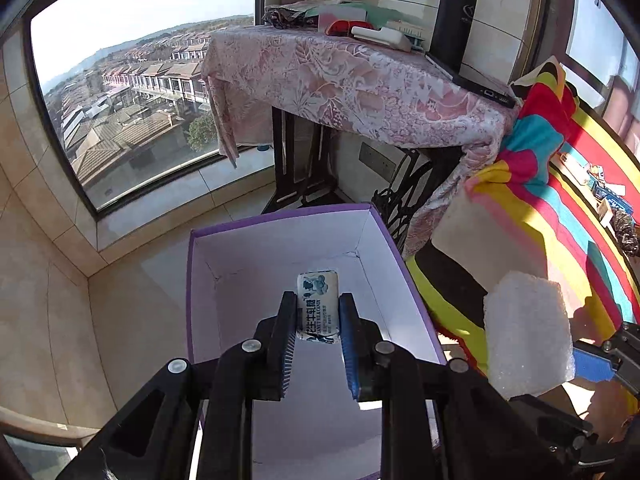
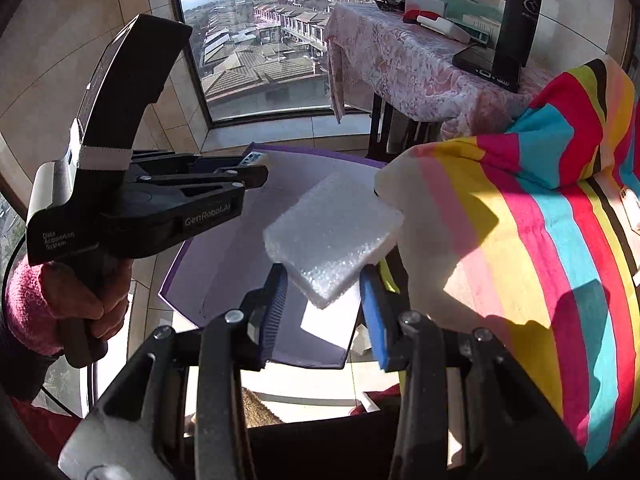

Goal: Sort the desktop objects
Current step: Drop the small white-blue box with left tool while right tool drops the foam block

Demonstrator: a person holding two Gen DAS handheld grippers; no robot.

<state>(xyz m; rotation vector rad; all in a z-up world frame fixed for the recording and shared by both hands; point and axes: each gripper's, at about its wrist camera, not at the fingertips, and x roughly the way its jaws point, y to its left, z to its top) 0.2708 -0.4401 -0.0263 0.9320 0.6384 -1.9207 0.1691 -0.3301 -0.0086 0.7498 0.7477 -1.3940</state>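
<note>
Box (image 1: 384, 240): purple outside, white inside, open top, standing on the tiled floor beside the table draped in a striped cloth (image 2: 540, 220). The floor of the box shows bare white in the left wrist view; its near part is hidden behind the tool.

Left gripper (image 1: 318, 312): jaws narrow, pads pressing both long sides of a small candy packet (image 1: 318, 306). The packet hangs above the box interior, not touching its floor. Wrapper is white with blue print: a cartoon figure at the far end, large Chinese characters along the length, and a line of small Latin capitals too fine to read with certainty.

Right gripper (image 2: 324, 284): jaws partly apart, closed on a corner of a white foam block (image 2: 332, 236). The block is tilted, one corner down between the blue pads, and sits over the right edge of the box, next to the striped cloth.

From the right wrist view the left tool's side reads "GenRobot.AI" and "Data Acquisition System". A hand (image 2: 92, 304) with a pink cuff grips its handle.

Behind: a second table under a pink floral cloth (image 1: 340, 80) carries a black flask (image 1: 456, 16) with a pale logo I cannot read, a dark flat device (image 1: 472, 80) under it, and a white, red and green clutter. Window beyond shows rooftops.
</note>
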